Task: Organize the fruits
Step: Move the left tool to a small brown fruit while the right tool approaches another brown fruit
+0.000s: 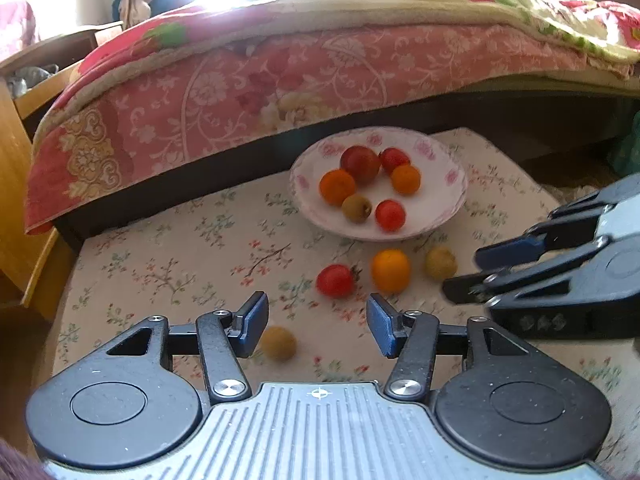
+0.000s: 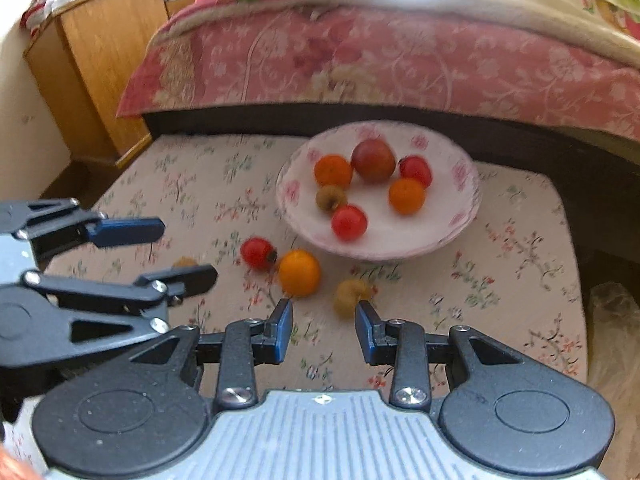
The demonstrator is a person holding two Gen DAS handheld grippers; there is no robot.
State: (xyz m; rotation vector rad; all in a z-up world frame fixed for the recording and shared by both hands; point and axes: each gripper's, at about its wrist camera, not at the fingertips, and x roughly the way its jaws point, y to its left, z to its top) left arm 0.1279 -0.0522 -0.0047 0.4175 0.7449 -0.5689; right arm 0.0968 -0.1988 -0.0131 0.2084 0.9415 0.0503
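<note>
Six fruits already sit in my plate (image 1: 452, 200). Four are left on the counter (image 1: 160, 264): a tomato (image 1: 335, 280), an orange (image 1: 390, 270) and two brownish fruits (image 1: 440, 263) (image 1: 279, 343). Both my left gripper (image 1: 318, 320) and right gripper (image 2: 323, 328) have jaws wide apart, holding nothing.

In the right wrist view the bedspread (image 2: 400, 52) at twelve o'clock is smeared by motion. The small brownish fruit (image 2: 185, 261) at nine o'clock is mostly hidden behind the left hand-held gripper (image 2: 184, 252); its kind cannot be told. In the left wrist view the right hand-held gripper (image 1: 480, 276) at three o'clock is blurred and cut off by the edge. A teal object (image 1: 626, 148) at two o'clock is cropped, unidentifiable.
</note>
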